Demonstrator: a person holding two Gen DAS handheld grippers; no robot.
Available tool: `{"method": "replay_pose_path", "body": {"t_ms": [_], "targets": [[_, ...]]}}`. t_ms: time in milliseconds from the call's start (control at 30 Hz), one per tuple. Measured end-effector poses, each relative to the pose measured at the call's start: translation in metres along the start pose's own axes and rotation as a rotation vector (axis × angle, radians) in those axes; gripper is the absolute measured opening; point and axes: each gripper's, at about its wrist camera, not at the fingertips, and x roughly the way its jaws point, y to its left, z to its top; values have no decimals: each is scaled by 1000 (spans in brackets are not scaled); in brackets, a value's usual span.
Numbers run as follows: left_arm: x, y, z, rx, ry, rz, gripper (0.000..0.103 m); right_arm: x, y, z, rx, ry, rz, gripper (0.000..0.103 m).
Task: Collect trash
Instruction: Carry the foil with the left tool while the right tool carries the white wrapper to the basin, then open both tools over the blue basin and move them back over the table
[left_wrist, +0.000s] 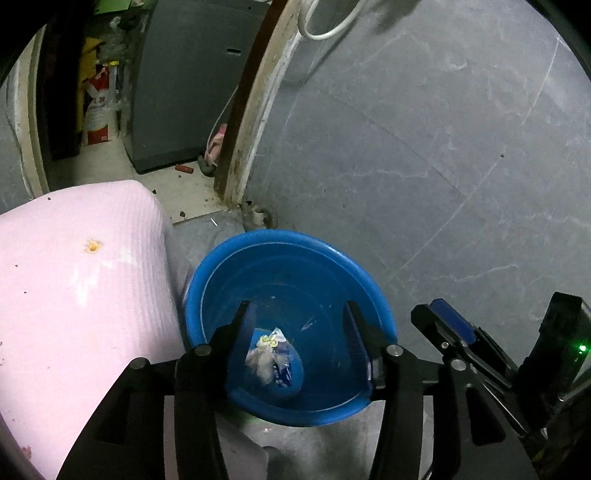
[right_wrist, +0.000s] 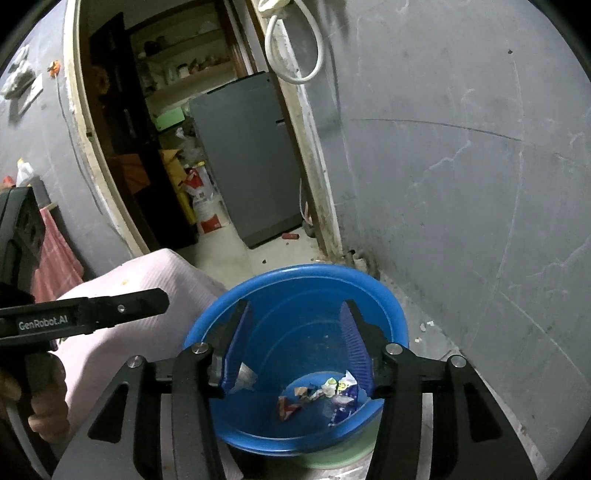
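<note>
A blue plastic bin (left_wrist: 288, 243) stands on the floor by a grey wall; it also shows in the right wrist view (right_wrist: 317, 273). Crumpled wrappers (left_wrist: 271, 356) lie at its bottom, and they also show in the right wrist view (right_wrist: 325, 397). My left gripper (left_wrist: 299, 343) is open and empty above the bin. My right gripper (right_wrist: 291, 354) is open above the bin, with a small white scrap (right_wrist: 245, 378) by its left finger; I cannot tell if it touches. The right gripper also shows in the left wrist view (left_wrist: 454, 328), and the left one in the right wrist view (right_wrist: 110, 310).
A pink covered surface (left_wrist: 74, 280) lies left of the bin. A doorway (right_wrist: 184, 147) behind leads to a room with a grey fridge (right_wrist: 243, 155) and bags. The grey wall (left_wrist: 443, 166) runs along the right. A green object (right_wrist: 332, 456) sits under the bin's front.
</note>
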Motion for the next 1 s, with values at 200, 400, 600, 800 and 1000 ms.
{"method": "replay_pose_path", "body": {"t_ms": [200, 400, 600, 800, 1000], "targets": [[-35, 0, 2, 5, -97, 18, 59, -23, 8, 11, -19, -69, -16, 58], [-83, 1, 7, 25, -228, 55, 83, -56, 28, 30, -60, -181, -2, 79], [-145, 13, 8, 18, -390, 134, 98, -85, 61, 46, -112, -291, 34, 103], [-202, 40, 4, -19, -498, 234, 101, -106, 99, 55, -150, -376, 76, 103], [-256, 65, -11, -38, -595, 309, 101, -115, 146, 57, -191, -433, 127, 103]]}}
